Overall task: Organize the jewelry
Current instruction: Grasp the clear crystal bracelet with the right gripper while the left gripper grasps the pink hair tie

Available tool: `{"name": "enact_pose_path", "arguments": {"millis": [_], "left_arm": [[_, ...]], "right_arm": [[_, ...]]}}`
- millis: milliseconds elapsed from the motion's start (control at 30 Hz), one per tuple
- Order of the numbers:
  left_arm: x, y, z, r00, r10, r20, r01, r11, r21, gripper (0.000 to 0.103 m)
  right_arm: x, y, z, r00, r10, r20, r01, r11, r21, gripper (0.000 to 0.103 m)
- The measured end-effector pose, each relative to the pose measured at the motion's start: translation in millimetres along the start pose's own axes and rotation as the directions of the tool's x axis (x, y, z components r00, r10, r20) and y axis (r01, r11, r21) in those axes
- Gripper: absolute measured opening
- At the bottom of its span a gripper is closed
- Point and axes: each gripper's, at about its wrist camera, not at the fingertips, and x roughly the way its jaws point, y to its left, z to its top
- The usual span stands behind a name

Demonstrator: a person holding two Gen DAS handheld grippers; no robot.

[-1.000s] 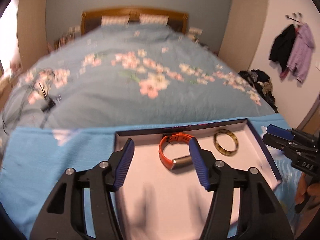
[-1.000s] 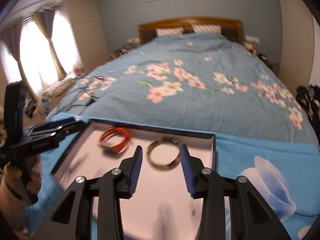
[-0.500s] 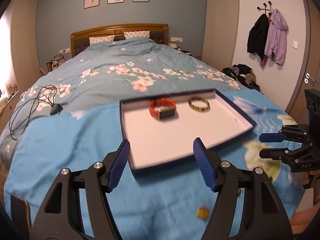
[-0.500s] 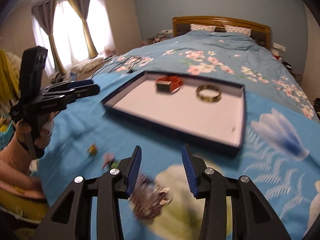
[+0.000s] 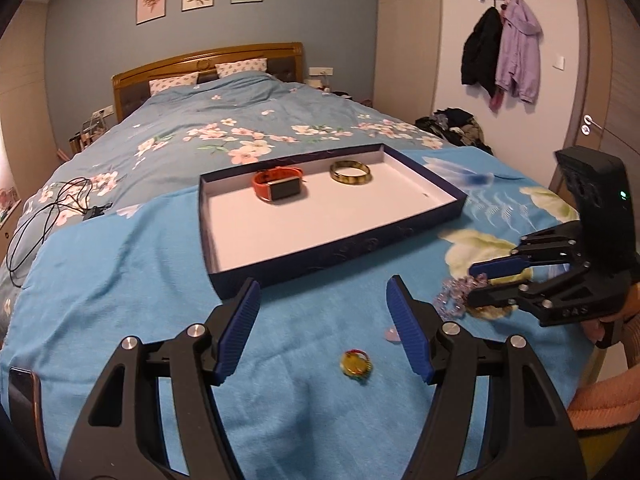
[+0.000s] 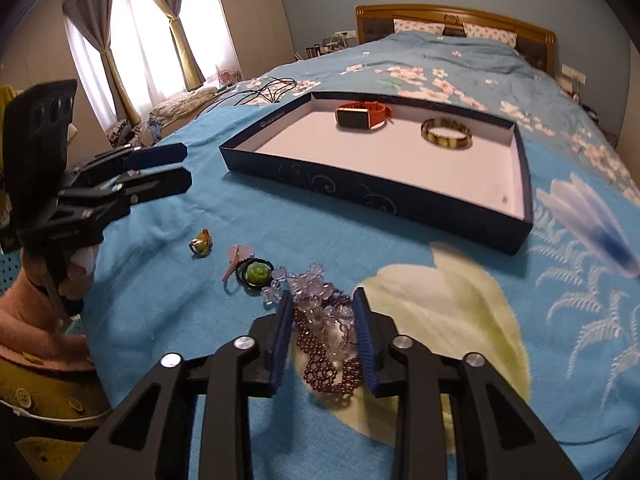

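Note:
A dark blue box lid (image 5: 340, 246) (image 6: 372, 196) with a white floor lies on the blue blanket. In it are an orange watch (image 5: 278, 188) (image 6: 362, 116) and a mottled bangle (image 5: 351, 173) (image 6: 446, 133). My left gripper (image 5: 324, 292) (image 6: 186, 168) stands open above the blanket, and a small gold ring (image 5: 354, 364) (image 6: 201, 242) lies below its gap. My right gripper (image 6: 323, 300) (image 5: 474, 285) is low over a heap of clear-purple beads (image 6: 316, 306) (image 5: 452, 300) and dark red beads (image 6: 332, 364). Its jaws are closing with the beads between them.
A green flower ring on a black band (image 6: 256, 272) and a pink clip (image 6: 236, 260) lie left of the beads. A black cable (image 5: 40, 220) lies on the duvet at far left, and a phone (image 5: 24, 392) at the blanket's near left edge. Pink sleeves hold both grippers.
Both grippers have drawn back from over the box to the near part of the blanket. The right gripper has sunk onto the bead heap and its jaws have narrowed.

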Motion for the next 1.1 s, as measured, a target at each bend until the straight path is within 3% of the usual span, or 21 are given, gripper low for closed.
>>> {"name": "enact_pose_path", "arguments": {"millis": [100,433,500,733,933,1100], "left_arm": [[3.8,-4.2,-0.4,1.0,-0.011,-0.013,0.011,1.0,0.005,0.065],[12.3,-24.0,-3.2,0.997,-0.061,-0.044,0.065,0.995,0.08,0.065],[14.4,-29.4,-4.0,0.996,-0.078,-0.054,0.083,0.992,0.1,0.065],[22.7,-49.0,-5.5,0.989,-0.12,-0.086,0.133,0.977,0.164,0.064],[32.0,-45.4,-5.0,0.98,-0.157,-0.124,0.173,0.976,0.132,0.061],[43.2,-41.0,-4.8,0.97,-0.177,-0.165,0.196,0.975,0.107,0.052]], "right_arm": [[1.2,1.4,-0.1,1.0,0.001,0.0,-0.001,1.0,-0.006,0.021],[-16.2,1.5,5.8,0.998,0.022,0.056,-0.023,1.0,0.011,0.019],[-21.9,-0.1,9.8,0.997,0.033,0.075,-0.035,0.999,0.022,0.008],[-31.4,-5.2,20.2,0.993,0.041,0.114,-0.047,0.998,0.049,0.008],[-48.3,-7.2,31.8,0.981,0.059,0.183,-0.072,0.995,0.065,0.008],[-56.7,-11.0,43.2,0.974,0.043,0.224,-0.06,0.996,0.069,0.008]]}}
